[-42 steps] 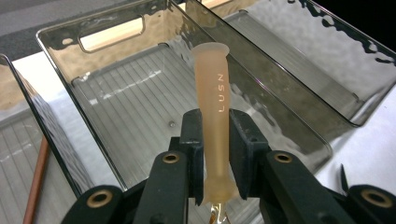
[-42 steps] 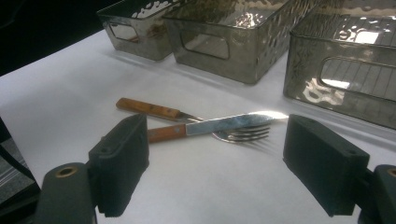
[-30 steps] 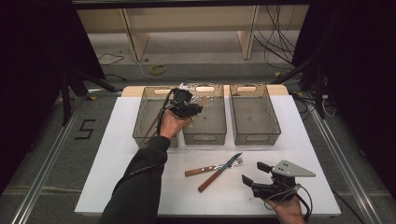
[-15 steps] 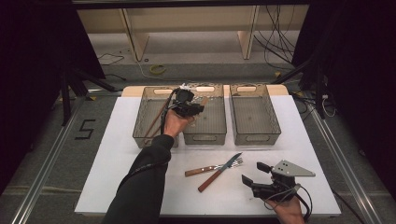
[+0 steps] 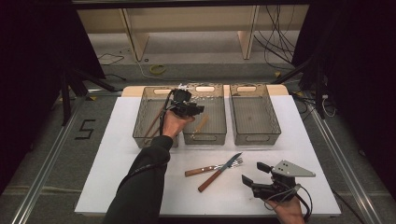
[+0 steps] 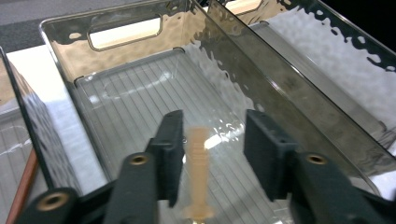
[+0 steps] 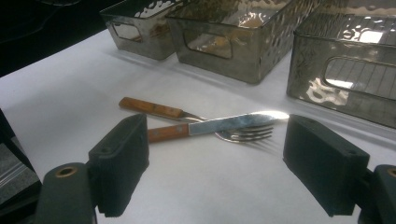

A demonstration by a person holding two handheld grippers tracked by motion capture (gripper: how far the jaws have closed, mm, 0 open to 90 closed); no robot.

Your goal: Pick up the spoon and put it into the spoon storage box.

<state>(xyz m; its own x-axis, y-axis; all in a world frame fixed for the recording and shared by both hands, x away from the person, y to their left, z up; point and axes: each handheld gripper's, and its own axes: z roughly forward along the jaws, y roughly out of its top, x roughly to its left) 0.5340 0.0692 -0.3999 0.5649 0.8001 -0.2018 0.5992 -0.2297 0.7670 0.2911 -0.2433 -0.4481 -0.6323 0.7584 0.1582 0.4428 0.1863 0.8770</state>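
Three bins, sorting cutlery: drop into the middle one

Two grippers in hand. My left gripper (image 5: 198, 110) hangs over the middle bin (image 5: 205, 136), and its jaws have just been opening; they now stand apart with a pale wooden utensil (image 6: 198, 172) between them, touching neither pad as far as I can tell. It is blurred in the left gripper view, so I judge it is loose and dropping to the ribbed floor of the bin. From the high view its light handle shows inside the middle bin, near the front wall.

My right gripper (image 5: 259, 175) rests low at the near right of the table, jaws wide apart, nothing in them. Just ahead of it lie a knife (image 7: 212, 127) and a fork (image 7: 161, 110), crossed and touching, both with brown wooden handles.

Handling, as a judgement: the wooden piece looks light, stiff and not slippery; the handle is the place to take it. Knife and fork are stiff, with smooth steel ends likely to slide in the pads, so grip the wooden handles. Because they overlap, lifting one may drag the other.

Surface: a white sheet (image 5: 116, 177) over the table, flat and matte. Left bin (image 5: 142, 133) holds long brown sticks; right bin (image 5: 254, 135) looks empty. Bins are clear dimpled plastic, probably light and easy to shove. Room dark around, pale shelving and cables behind.
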